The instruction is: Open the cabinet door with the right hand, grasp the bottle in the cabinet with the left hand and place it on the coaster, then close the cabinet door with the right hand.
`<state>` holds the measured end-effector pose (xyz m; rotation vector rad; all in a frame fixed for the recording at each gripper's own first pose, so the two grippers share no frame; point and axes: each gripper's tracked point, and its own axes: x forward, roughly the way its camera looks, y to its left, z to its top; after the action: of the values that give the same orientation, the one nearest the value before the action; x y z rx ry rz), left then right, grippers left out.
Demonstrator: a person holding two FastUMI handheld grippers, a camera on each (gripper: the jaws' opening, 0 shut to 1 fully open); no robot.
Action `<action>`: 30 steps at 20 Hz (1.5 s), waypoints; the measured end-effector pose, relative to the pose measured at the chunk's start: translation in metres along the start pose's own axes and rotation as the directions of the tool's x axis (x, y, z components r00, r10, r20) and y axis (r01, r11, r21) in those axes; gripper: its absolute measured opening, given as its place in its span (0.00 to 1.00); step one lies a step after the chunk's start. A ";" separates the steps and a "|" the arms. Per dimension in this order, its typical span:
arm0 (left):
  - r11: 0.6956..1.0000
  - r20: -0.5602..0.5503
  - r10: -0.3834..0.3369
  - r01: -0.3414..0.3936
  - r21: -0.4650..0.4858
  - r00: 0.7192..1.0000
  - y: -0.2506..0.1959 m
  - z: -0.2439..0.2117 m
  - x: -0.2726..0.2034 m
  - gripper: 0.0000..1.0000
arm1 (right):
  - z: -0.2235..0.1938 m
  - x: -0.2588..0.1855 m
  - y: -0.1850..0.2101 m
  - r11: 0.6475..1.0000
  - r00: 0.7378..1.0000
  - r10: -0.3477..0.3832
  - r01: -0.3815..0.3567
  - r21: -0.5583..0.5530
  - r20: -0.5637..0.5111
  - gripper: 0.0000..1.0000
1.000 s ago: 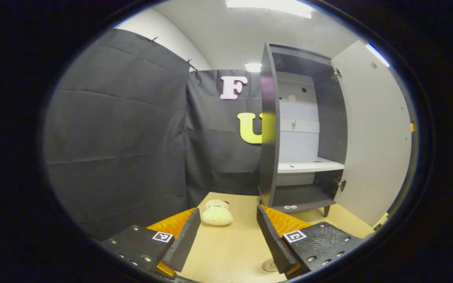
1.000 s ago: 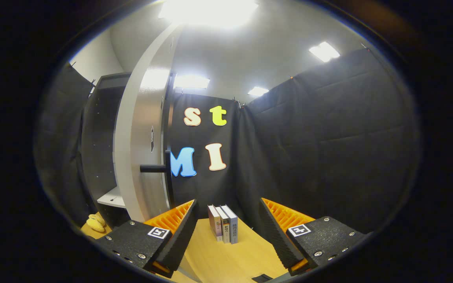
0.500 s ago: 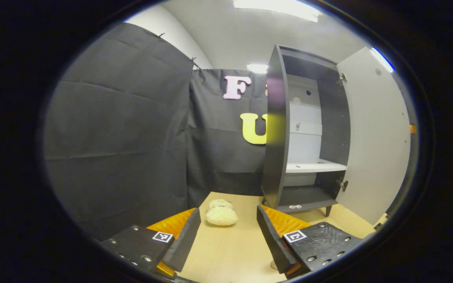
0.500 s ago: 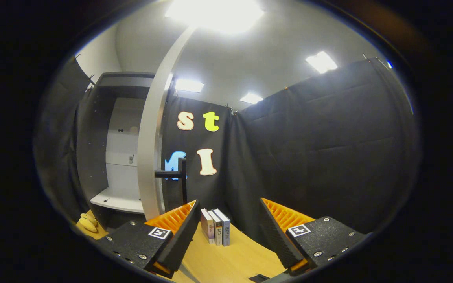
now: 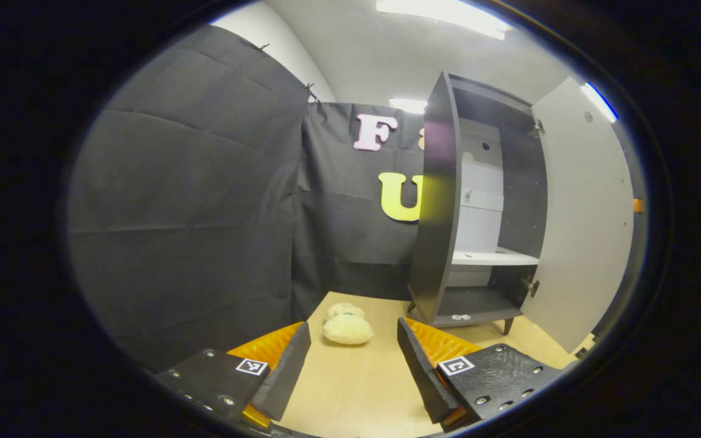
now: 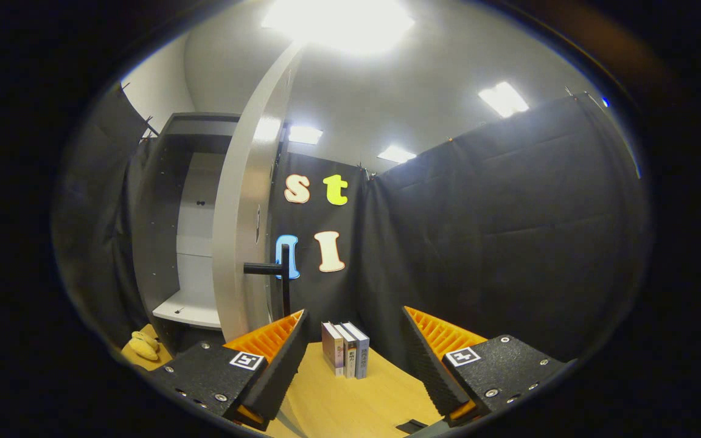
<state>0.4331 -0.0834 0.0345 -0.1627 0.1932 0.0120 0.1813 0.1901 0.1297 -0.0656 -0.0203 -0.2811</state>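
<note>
1. While the cabinet door (image 5: 582, 213) stood wide open, both the left claw (image 5: 353, 365) and right claw (image 6: 353, 359) gaped empty.
2. A plush toy (image 5: 347, 325) lay beside the cabinet (image 5: 442, 201); books (image 6: 345, 357) stood on the tabletop (image 6: 338, 407).
3. The cabinet's shelf (image 5: 493, 258) looked bare, possibly.

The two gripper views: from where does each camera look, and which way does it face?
Left gripper view: rides on the left tool, looking across the table at the plush toy and into the open cabinet; its own fingers show below.
Right gripper view: rides on the right tool, facing the door nearly edge-on, its handle and the books; its own fingers show below.
Shared: cabinet, door, table, toy.
</note>
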 end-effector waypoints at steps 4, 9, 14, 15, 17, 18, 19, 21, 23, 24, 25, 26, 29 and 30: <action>1.000 0.008 -0.010 0.010 -0.004 1.000 0.004 0.004 -0.005 0.86 | 0.001 -0.008 0.023 0.999 0.999 0.046 -0.046 0.014 0.007 0.93; 1.000 0.019 -0.017 0.017 0.004 1.000 0.006 0.009 -0.010 0.86 | 0.003 -0.016 0.050 0.994 0.995 0.104 -0.104 0.019 0.013 0.93; 1.000 0.027 -0.006 0.005 0.016 1.000 0.012 0.009 -0.015 0.86 | 0.005 -0.020 0.077 0.987 0.987 0.156 -0.157 0.017 0.020 0.93; 1.000 0.028 0.000 0.000 0.016 1.000 0.018 0.010 -0.021 0.86 | 0.005 -0.020 0.082 0.986 0.986 0.165 -0.165 0.018 0.019 0.93; 1.000 0.032 0.012 -0.012 0.018 0.999 0.031 0.014 -0.031 0.86 | 0.007 -0.022 0.093 0.982 0.982 0.186 -0.186 0.024 0.020 0.93; 1.000 0.033 0.019 -0.019 0.021 0.999 0.036 0.016 -0.034 0.86 | 0.007 -0.023 0.098 0.980 0.980 0.196 -0.197 0.026 0.022 0.93; 0.999 0.034 0.025 -0.026 0.023 0.999 0.038 0.016 -0.036 0.89 | 0.007 -0.021 0.103 0.978 0.978 0.207 -0.207 0.027 0.024 0.93; 0.999 0.032 0.036 -0.037 0.026 0.999 0.045 0.014 -0.038 0.86 | 0.006 -0.021 0.114 0.974 0.974 0.224 -0.225 0.029 0.022 0.93; 0.999 0.031 0.045 -0.046 0.028 0.999 0.051 0.014 -0.040 0.86 | 0.006 -0.020 0.124 0.970 0.970 0.241 -0.242 0.034 0.019 0.93; 0.998 0.030 0.051 -0.052 0.030 0.998 0.054 0.014 -0.041 0.86 | 0.004 -0.019 0.129 0.968 0.968 0.249 -0.249 0.036 0.017 0.93; 0.998 0.030 0.056 -0.057 0.031 0.998 0.056 0.014 -0.042 0.86 | 0.004 -0.018 0.133 0.966 0.967 0.256 -0.256 0.038 0.016 0.93; 0.998 0.030 0.062 -0.063 0.032 0.998 0.060 0.014 -0.043 0.86 | 0.003 -0.018 0.138 0.964 0.965 0.263 -0.263 0.039 0.014 0.93; 0.996 0.030 0.080 -0.081 0.033 0.996 0.069 0.014 -0.047 0.86 | 0.002 -0.014 0.152 0.957 0.957 0.289 -0.289 0.038 0.009 0.93; 0.996 0.030 0.086 -0.087 0.033 0.996 0.072 0.015 -0.047 0.86 | 0.001 -0.013 0.157 0.954 0.955 0.297 -0.297 0.038 0.007 0.93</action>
<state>0.3879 -0.0096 0.0462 -0.1201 0.1718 0.0971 0.2121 0.3442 0.1206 -0.0297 -0.0168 0.0213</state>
